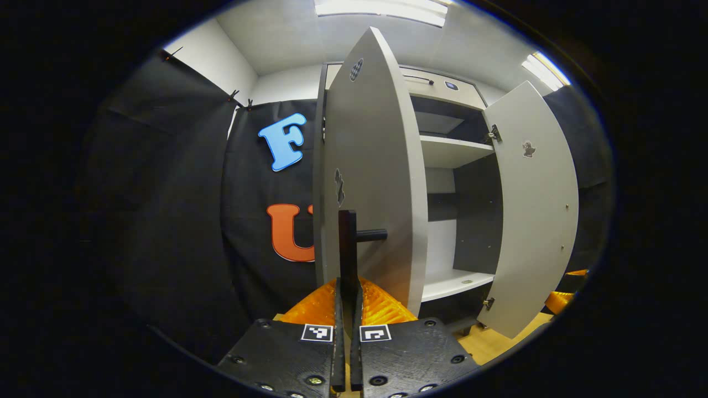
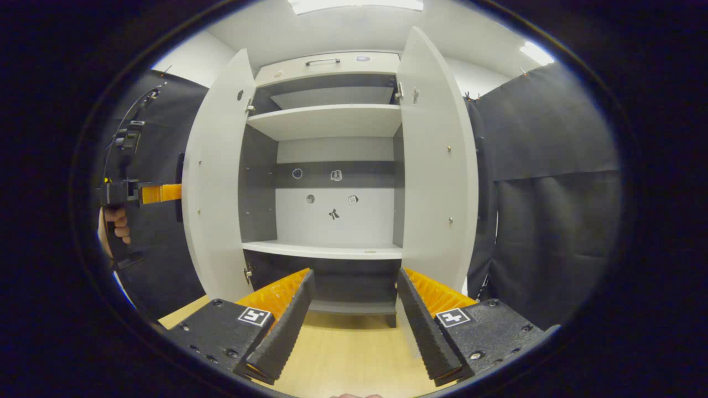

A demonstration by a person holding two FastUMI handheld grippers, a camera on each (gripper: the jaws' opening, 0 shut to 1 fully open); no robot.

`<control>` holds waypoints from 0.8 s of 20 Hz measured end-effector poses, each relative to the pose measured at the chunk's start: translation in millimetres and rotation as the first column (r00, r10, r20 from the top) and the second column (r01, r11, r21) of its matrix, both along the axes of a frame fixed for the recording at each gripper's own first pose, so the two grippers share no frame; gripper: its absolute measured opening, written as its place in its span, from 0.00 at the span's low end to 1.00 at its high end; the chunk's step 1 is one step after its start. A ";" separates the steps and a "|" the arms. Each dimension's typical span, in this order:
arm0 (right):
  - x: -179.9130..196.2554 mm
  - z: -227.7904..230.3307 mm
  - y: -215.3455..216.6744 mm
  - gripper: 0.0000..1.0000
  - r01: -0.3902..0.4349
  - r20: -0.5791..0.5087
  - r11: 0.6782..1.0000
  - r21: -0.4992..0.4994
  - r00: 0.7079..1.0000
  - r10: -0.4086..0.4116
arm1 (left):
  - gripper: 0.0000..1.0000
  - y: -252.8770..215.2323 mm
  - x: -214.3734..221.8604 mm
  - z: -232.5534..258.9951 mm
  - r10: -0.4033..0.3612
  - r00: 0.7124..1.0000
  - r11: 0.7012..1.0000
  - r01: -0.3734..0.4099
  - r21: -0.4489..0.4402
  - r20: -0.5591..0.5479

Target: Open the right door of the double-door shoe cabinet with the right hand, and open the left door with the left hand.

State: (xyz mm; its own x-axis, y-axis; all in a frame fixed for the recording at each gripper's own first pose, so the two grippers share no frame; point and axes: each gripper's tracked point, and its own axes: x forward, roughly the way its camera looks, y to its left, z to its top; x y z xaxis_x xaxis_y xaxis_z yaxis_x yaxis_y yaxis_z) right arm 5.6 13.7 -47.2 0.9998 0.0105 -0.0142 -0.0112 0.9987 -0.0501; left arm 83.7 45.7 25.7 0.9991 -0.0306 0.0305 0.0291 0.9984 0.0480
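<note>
front opening: both doors swung out, so the gap between the left door (image 2: 213, 177) and right door (image 2: 437, 166) is wide open, straight shot to the shelves
right tool (image 2: 354, 326): fingers spread, nothing between them, bare floor (image 2: 343, 354) below
upper shelf (image 2: 326, 119): splits the inside, bays above and below it look free
lower shelf (image 2: 323, 250): bare board
left side: left tool (image 1: 347, 309) is clamped on the handle (image 1: 348, 249), door panel right beside it, black cloth (image 1: 166, 193) walls off the far side
right side: cloth close behind the right door
</note>
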 end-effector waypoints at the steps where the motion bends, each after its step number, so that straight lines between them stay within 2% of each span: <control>1: 0.9 1.8 3.7 0.94 0.000 0.008 1.000 0.003 1.000 0.000 | 0.03 4.7 0.1 -0.4 0.000 1.000 1.000 0.000 -0.006 0.004; 4: 1.5 3.6 13.0 0.94 -0.004 0.013 1.000 0.011 1.000 0.004 | 0.03 21.8 3.4 -5.5 0.002 1.000 0.999 -0.002 -0.044 -0.007; 7: 2.8 -0.3 12.2 0.93 0.012 0.004 1.000 0.004 1.000 -0.012 | 0.01 47.5 2.5 -4.7 0.051 0.999 0.999 -0.051 0.001 0.007; 9: 3.3 -3.7 11.1 0.93 0.024 -0.008 1.000 0.005 1.000 -0.024 | 0.00 49.0 3.0 -5.3 0.013 1.000 0.999 -0.013 -0.029 0.004; 11: 4.0 -7.0 10.7 0.94 0.032 -0.016 0.999 0.016 0.999 -0.032 | 0.00 54.6 4.6 -4.7 -0.010 1.000 1.000 0.010 -0.006 0.015; 16: 1.6 -17.8 11.3 0.94 0.036 -0.044 0.999 0.020 0.998 -0.035 | 0.00 62.7 0.5 -6.9 -0.065 0.998 0.997 0.065 -0.047 0.001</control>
